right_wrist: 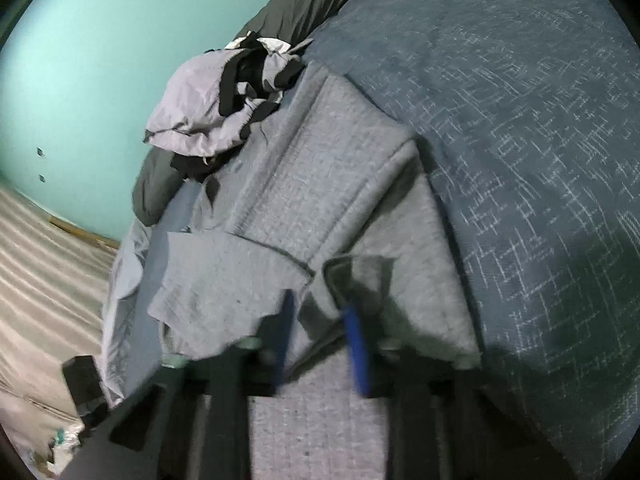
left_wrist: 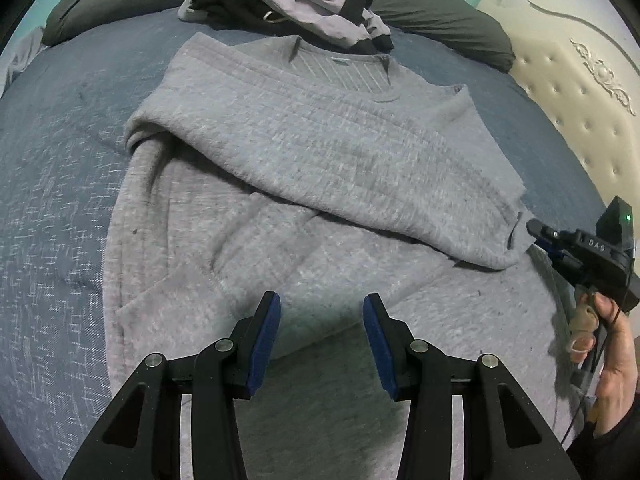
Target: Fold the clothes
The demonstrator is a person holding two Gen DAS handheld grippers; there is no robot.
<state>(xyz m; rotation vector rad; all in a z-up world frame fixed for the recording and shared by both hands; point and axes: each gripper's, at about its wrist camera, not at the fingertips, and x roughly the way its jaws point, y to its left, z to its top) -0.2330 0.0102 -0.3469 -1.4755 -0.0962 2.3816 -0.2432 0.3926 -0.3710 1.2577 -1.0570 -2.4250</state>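
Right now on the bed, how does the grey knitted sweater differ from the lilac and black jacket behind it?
The grey knitted sweater lies spread out, one sleeve folded across its body; the lilac and black jacket sits crumpled in a heap. The sweater is one fuzzy grey; the jacket is smooth, in two colours. The sweater lies near the tongs; the jacket lies farther, its edge overlapping the sweater's collar. Both rest on the blue patterned bedcover.

We hold the black left gripper with blue pads [left_wrist: 322,330] at lower centre of its own view, jaws apart, nothing between them. At that frame's right edge, our bare right hand [left_wrist: 608,356] grasps the black right gripper [left_wrist: 534,227], its tips drawn together.
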